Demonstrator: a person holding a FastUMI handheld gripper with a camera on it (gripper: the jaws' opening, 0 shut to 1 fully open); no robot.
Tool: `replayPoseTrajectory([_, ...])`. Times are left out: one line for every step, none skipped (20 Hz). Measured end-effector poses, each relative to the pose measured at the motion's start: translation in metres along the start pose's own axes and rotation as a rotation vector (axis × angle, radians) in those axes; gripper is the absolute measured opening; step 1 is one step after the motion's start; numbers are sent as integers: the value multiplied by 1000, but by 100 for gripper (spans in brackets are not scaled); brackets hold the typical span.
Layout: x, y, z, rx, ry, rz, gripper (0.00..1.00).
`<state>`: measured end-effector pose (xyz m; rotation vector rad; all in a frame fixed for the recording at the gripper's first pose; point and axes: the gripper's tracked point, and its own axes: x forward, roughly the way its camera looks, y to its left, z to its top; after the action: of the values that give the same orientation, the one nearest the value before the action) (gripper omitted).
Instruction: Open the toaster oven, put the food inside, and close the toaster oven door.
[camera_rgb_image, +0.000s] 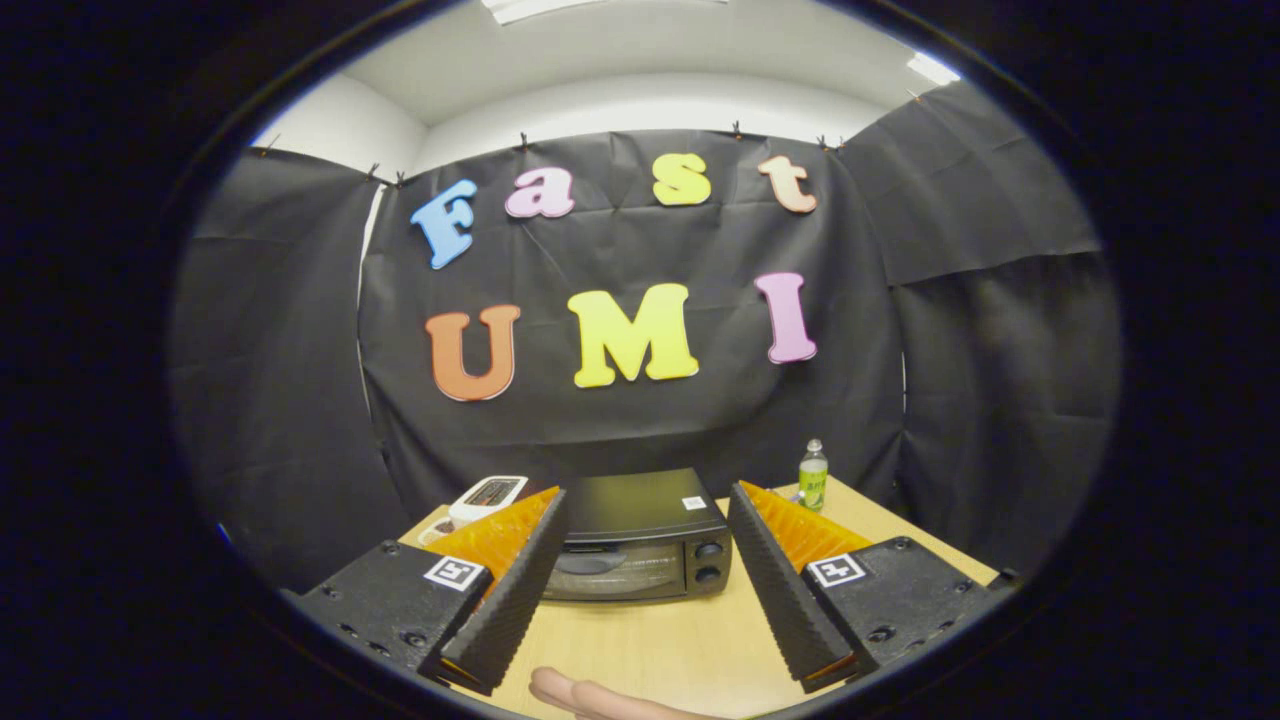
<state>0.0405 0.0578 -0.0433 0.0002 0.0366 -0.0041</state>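
Tongs (640, 590) spread wide, holding nothing, raised above the wooden surface (660, 640). Toaster oven (640, 545) sits just ahead, framed between the fingers, door shut; handle along the door's top. Food, likely the pale piece (590, 695) nearest the camera. Advice: descend level, centre on the handle, close, then pull outward and down.
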Motion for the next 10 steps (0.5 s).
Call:
replayPoseTrajectory([14, 4, -5, -2, 3, 2, 100])
replayPoseTrajectory([27, 3, -11, -9, 5, -6, 100])
replayPoseTrajectory([39, 5, -16, -15, 4, -8, 100])
replayPoseTrajectory([52, 10, -22, -25, 3, -4, 100])
replayPoseTrajectory([63, 14, -27, -39, 8, -1, 100])
replayPoseTrajectory([75, 16, -35, -52, 17, 4, 100])
replayPoseTrajectory([85, 20, -43, -61, 30, 10, 100])
replayPoseTrajectory([95, 26, -49, -64, 43, 21, 100])
replayPoseTrajectory([104, 32, -54, -65, 52, 29, 100])
replayPoseTrajectory([112, 37, -58, -65, 53, 41, 100])
